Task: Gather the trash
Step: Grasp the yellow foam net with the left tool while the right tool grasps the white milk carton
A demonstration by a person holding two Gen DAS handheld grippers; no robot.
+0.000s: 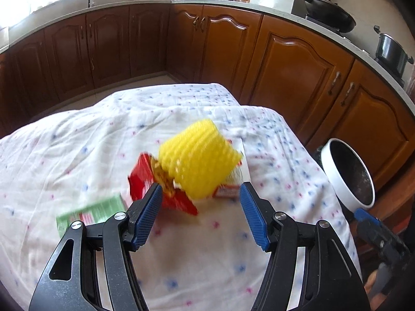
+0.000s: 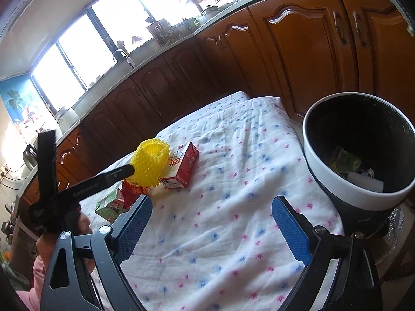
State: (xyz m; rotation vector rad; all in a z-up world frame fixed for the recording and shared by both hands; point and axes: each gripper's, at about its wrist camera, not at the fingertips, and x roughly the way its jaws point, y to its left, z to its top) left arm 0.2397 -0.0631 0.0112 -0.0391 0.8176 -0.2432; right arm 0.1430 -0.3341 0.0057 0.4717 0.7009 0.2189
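A yellow foam fruit net (image 1: 198, 159) lies on the cloth-covered table (image 1: 77, 155) over a red wrapper (image 1: 145, 181), with a small red-and-white carton (image 1: 228, 189) to its right and a green carton (image 1: 90, 212) to its left. My left gripper (image 1: 201, 213) is open just short of the net, blurred by motion. In the right wrist view the net (image 2: 150, 163), red carton (image 2: 185, 168) and green carton (image 2: 109, 203) show, with the left gripper's finger (image 2: 114, 175) touching the net. My right gripper (image 2: 211, 226) is open and empty beside the trash bin (image 2: 337, 181).
The white-rimmed black bin (image 1: 334, 173) stands off the table's right edge and holds some trash (image 2: 347, 165). Brown kitchen cabinets (image 1: 298, 59) and a worktop with pots (image 1: 391, 50) ring the table.
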